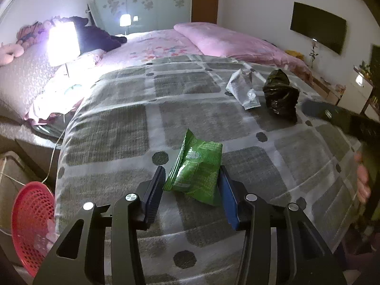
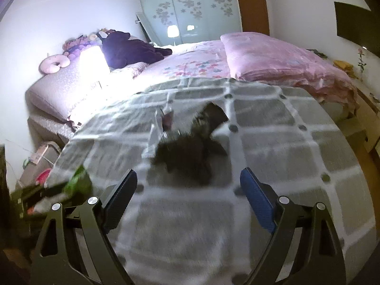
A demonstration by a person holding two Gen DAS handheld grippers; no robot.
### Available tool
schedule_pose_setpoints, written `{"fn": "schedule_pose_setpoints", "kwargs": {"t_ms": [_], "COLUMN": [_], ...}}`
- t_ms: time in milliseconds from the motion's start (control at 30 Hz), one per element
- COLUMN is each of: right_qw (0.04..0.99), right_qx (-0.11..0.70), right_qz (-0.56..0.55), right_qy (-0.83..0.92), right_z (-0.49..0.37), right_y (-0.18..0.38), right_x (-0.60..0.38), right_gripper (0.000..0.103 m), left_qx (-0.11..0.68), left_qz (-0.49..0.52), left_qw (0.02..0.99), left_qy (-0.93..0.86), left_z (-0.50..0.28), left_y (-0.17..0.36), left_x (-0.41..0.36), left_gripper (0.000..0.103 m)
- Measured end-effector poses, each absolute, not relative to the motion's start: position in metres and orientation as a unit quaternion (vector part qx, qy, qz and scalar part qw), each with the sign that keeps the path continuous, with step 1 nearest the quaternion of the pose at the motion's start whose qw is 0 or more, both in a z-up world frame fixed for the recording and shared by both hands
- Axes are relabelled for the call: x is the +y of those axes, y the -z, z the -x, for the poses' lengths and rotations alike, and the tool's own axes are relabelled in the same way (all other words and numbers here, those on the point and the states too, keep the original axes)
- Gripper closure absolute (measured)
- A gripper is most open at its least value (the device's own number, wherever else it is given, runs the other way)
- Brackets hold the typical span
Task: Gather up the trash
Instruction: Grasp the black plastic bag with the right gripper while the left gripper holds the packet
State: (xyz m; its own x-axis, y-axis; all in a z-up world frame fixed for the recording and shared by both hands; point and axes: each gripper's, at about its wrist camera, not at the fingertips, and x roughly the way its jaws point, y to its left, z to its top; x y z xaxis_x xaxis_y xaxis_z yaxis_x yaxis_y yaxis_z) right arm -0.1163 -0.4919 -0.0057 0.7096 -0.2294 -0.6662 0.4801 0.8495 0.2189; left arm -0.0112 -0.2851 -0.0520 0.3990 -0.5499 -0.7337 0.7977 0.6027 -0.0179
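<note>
With nothing gripped yet: left claw (image 1: 192, 180) agape around green packet (image 1: 196, 171), right claw (image 2: 188, 187) wide, empty, short of black bag (image 2: 187, 156); white wrapper (image 1: 242, 87) beyond, uncollected.

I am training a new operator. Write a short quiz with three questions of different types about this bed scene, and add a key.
1. True or false: the left gripper has its jaws on either side of the green wrapper.
2. Multiple choice: what lies straight ahead of the right gripper? A) the black bag B) the pink pillow C) the red basket
3. Fill in: beside the black bag, on the grey checked blanket, lies a crumpled ____ wrapper.

Key: 1 true; 2 A; 3 white. In the left wrist view the jaws look slightly apart from the green wrapper, so it does not look clamped yet.
</note>
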Motion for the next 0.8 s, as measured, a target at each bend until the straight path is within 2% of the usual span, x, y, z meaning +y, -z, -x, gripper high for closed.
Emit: {"fn": "schedule_pose_setpoints", "kwargs": {"t_ms": [133,200,267,367,567,800], "right_qw": [0.902,0.898,0.896,0.89,0.888,0.89], "right_qx": [0.331,0.34,0.351,0.36,0.345,0.333], "right_qz": [-0.207,-0.204,-0.197,-0.204,-0.22,-0.232], "right_qy": [0.186,0.188,0.189,0.192,0.209,0.209], "right_z": [0.095,0.085,0.081,0.087,0.117,0.15], "right_y": [0.008,0.01,0.014,0.019,0.015,0.01], "right_x": [-0.502,-0.505,-0.507,-0.512,-0.522,-0.519], "right_gripper": [0.027,0.037,0.054,0.069,0.073,0.075], "left_qx": [0.366,0.367,0.367,0.368,0.368,0.368], "left_qz": [-0.164,-0.161,-0.16,-0.16,-0.157,-0.157], "left_qw": [0.819,0.819,0.819,0.819,0.818,0.819], "left_qy": [0.411,0.411,0.411,0.411,0.412,0.412], "left_z": [0.009,0.008,0.008,0.008,0.008,0.008], "left_y": [0.053,0.054,0.055,0.055,0.055,0.056], "left_x": [-0.281,-0.28,-0.28,-0.279,-0.279,-0.279], "left_gripper": [0.059,0.059,0.059,0.059,0.059,0.059]}}
